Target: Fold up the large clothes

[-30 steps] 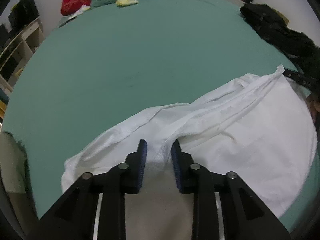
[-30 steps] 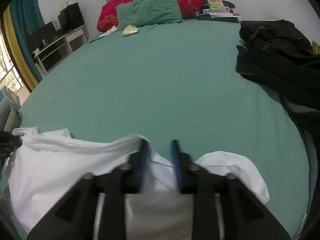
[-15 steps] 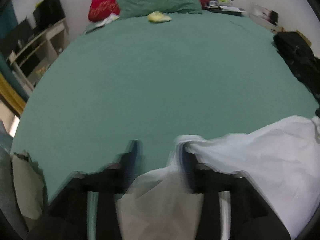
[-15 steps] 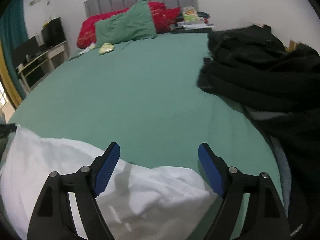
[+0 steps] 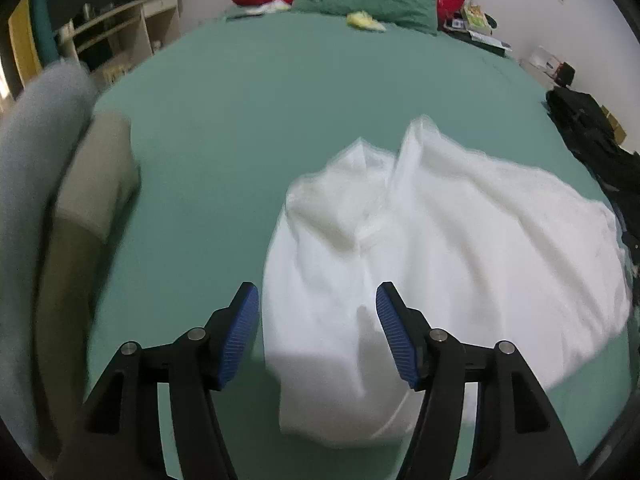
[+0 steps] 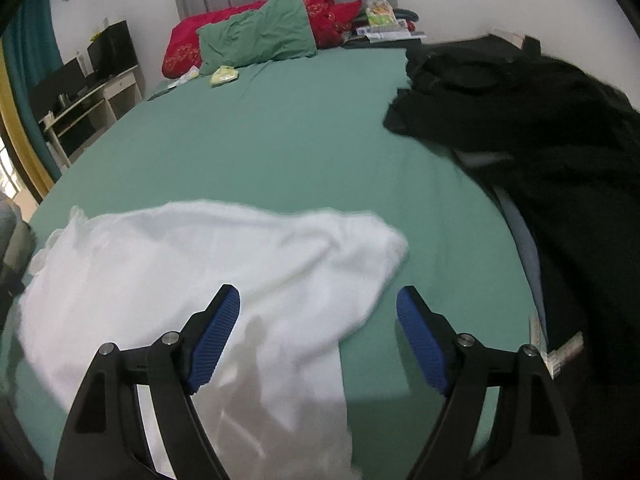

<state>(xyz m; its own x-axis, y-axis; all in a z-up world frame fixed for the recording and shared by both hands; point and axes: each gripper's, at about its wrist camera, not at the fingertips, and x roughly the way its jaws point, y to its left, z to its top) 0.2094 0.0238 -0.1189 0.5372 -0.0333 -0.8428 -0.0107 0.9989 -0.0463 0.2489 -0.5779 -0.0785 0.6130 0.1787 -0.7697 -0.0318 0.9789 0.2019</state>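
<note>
Both claws stand spread with nothing pinched. The left gripper point(image 5: 318, 330) has just been opening, its jaws apart above the white garment point(image 5: 440, 260), which lies loose on the green bed sheet point(image 5: 280, 120) just ahead of it and to its right. The right gripper point(image 6: 318, 334) has likewise just spread, with only the garment's near edge below its left finger. Judging by the rumpled heap, one fold looks laid; smoothing and further folds remain. Beyond the right claw, black clothes point(image 6: 520, 120) wait unfolded.
</note>
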